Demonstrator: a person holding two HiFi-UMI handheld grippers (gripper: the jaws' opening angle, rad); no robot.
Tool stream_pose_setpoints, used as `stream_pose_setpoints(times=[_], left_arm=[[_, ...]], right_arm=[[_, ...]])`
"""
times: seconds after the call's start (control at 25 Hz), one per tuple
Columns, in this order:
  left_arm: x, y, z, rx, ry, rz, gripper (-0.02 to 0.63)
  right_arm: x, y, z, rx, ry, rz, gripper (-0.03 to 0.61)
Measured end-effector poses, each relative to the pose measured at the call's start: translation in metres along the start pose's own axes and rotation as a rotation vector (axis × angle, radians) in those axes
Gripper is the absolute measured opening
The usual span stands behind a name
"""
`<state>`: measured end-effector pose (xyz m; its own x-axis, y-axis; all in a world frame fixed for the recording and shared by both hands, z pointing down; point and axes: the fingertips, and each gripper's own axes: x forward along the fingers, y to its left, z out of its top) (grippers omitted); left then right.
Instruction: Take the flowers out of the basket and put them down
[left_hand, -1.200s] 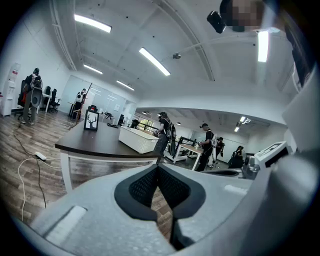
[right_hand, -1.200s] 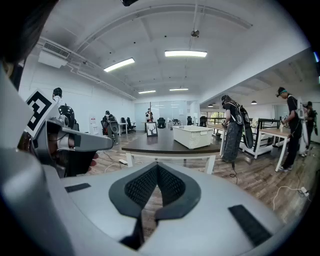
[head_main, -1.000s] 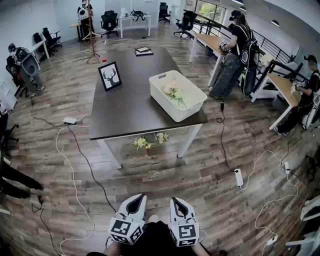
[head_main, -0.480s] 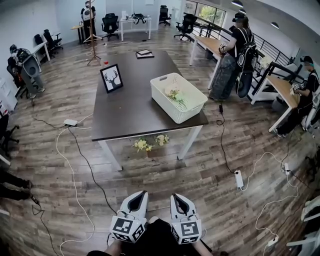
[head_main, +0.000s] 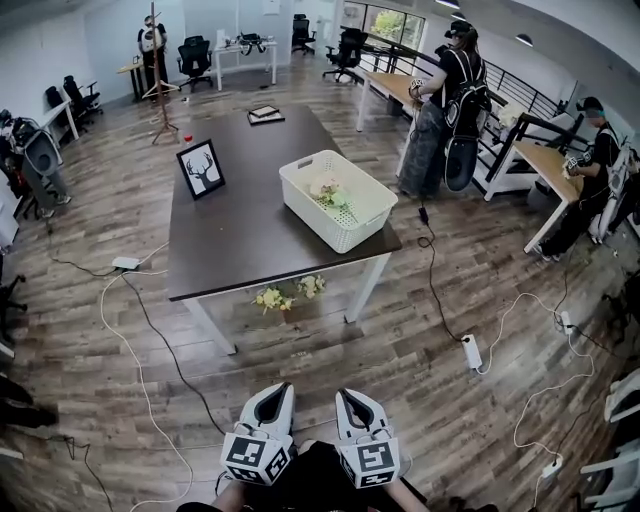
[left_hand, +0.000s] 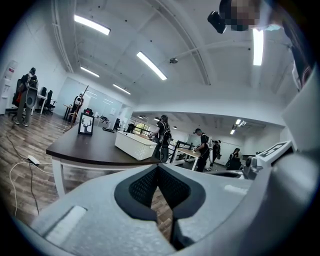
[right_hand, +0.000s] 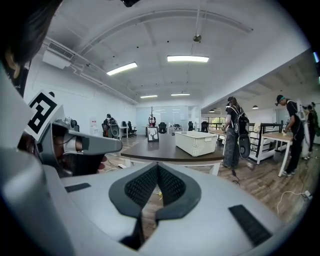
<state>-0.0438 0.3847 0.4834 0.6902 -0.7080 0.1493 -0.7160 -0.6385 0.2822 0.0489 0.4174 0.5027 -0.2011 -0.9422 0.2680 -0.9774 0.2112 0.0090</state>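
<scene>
Left claw (head_main: 283, 388) and right claw (head_main: 342, 394) hang closed in the head view, well apart from the desk (head_main: 230, 240). Flowers (head_main: 328, 194) lie in the basket (head_main: 350, 232), so the removal seems not begun. Left gripper view: tips together, nothing between. Right gripper view: the same.

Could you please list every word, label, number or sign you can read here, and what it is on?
No text here can be read.
The black-framed picture on the dark brown table: a deer silhouette, no words.
Cubes on the left gripper and right gripper: black-and-white square patterns, not letters.
The white wall notice: too small to read.
</scene>
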Motion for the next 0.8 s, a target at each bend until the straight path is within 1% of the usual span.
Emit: stream_pose_setpoints(times=[0.16,0.32,0.48,0.56,0.72,0.8], left_arm=[[0.018,0.017,0.003,-0.004,0.018,-0.019,0.009],[0.04,0.031,0.01,0.004,0.037,-0.044,0.009],[0.066,0.047,0.022,0.016,0.042,-0.069,0.009],[0.078,0.054,0.027,0.024,0.048,-0.085,0.009],[0.091,0.071,0.035,0.038,0.062,-0.117,0.009],[0.098,0.08,0.042,0.046,0.06,-0.129,0.009]], right_arm=[[0.021,-0.002,0.003,-0.002,0.008,-0.013,0.006],[0.046,-0.009,0.013,0.017,-0.001,-0.012,0.006],[0.072,-0.021,0.021,0.031,0.0,-0.039,0.006],[0.085,-0.027,0.023,0.053,0.005,-0.055,0.006],[0.104,-0.03,0.025,0.134,-0.002,-0.077,0.006],[0.116,-0.03,0.031,0.131,-0.009,-0.092,0.006]])
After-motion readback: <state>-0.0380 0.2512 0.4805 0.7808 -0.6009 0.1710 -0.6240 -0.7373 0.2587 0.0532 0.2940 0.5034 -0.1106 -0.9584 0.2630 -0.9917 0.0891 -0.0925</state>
